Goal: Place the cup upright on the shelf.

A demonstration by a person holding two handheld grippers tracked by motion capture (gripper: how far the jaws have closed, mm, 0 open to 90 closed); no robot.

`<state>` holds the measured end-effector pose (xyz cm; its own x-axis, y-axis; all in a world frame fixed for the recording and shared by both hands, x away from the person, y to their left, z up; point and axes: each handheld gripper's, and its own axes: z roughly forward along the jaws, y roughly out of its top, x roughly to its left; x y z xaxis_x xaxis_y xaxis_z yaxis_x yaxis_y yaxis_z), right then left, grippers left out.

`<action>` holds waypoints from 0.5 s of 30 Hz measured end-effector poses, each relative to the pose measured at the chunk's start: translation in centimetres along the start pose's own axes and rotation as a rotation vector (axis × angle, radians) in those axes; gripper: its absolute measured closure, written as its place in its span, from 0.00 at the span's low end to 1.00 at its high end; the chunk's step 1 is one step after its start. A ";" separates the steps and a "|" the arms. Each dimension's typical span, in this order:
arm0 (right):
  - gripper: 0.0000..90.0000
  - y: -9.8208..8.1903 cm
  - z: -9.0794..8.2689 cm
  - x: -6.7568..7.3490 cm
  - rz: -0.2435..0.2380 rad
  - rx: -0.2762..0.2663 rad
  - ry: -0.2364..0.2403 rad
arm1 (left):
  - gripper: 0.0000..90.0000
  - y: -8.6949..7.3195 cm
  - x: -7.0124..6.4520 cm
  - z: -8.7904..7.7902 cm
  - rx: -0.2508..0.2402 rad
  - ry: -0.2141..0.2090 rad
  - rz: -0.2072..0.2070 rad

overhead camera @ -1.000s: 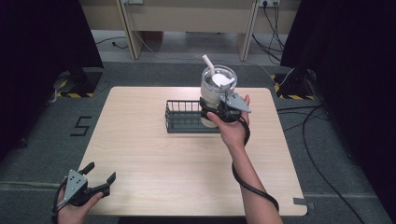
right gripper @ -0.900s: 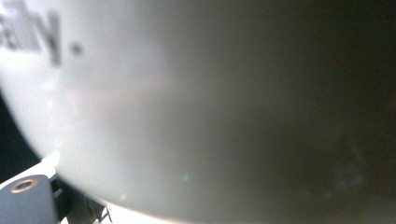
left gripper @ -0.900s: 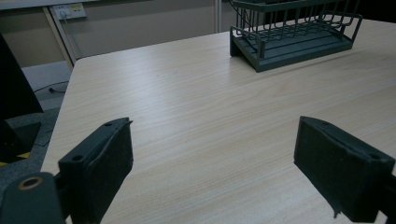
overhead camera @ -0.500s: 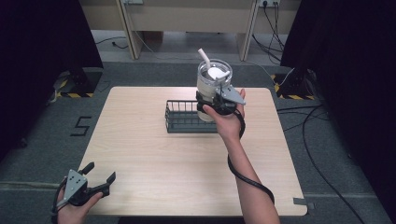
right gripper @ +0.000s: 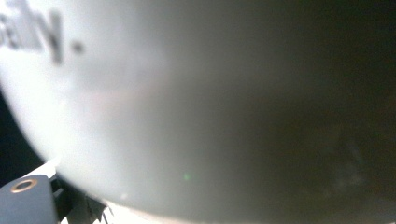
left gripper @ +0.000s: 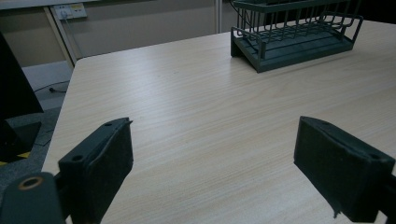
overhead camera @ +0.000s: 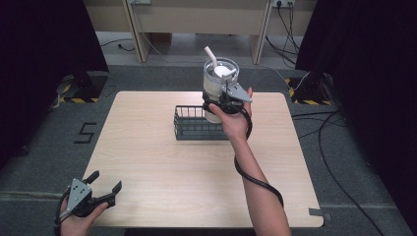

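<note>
High view: the right tongs [overhead camera: 220, 102] grasp a clear tumbler [overhead camera: 218, 88] with a straw, held above the far-right end of the wire rack [overhead camera: 196, 125] near the table's [overhead camera: 147, 162] far edge. Tilting could spill it or catch the rack rim.

Left gripper view: left tongs [left gripper: 215, 163] spread, idle at the near-left corner.

Right gripper view: the tumbler's wall is pressed close; a weak grip might slip.
</note>
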<state>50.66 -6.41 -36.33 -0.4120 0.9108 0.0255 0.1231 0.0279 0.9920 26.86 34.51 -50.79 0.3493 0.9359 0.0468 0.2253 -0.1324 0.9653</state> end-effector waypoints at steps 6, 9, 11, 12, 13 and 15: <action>0.11 -0.1 1.0 0.1 0.001 0.003 -0.007 | 0.12 0.0 0.0 0.0 0.001 -0.003 -0.003; 0.11 -0.4 1.5 0.2 0.009 0.011 -0.007 | 0.12 0.0 0.0 0.1 0.002 -0.005 -0.002; 0.11 -0.5 1.7 0.3 0.012 0.014 -0.007 | 0.12 0.0 0.0 0.0 0.000 -0.003 -0.002; 0.11 -0.7 2.0 0.3 0.016 0.018 -0.008 | 0.12 0.0 0.0 0.0 0.000 -0.002 -0.003; 0.11 -0.7 2.0 0.3 0.016 0.018 -0.008 | 0.12 0.0 0.0 0.0 0.000 -0.002 -0.003; 0.11 -0.9 2.3 0.3 0.015 0.024 -0.008 | 0.12 0.0 0.0 0.0 0.001 -0.002 -0.003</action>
<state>52.46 -5.20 -37.48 -0.4024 0.9146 0.0391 0.1506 0.0239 0.9883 26.88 34.50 -50.83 0.3501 0.9357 0.0434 0.2275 -0.1299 0.9651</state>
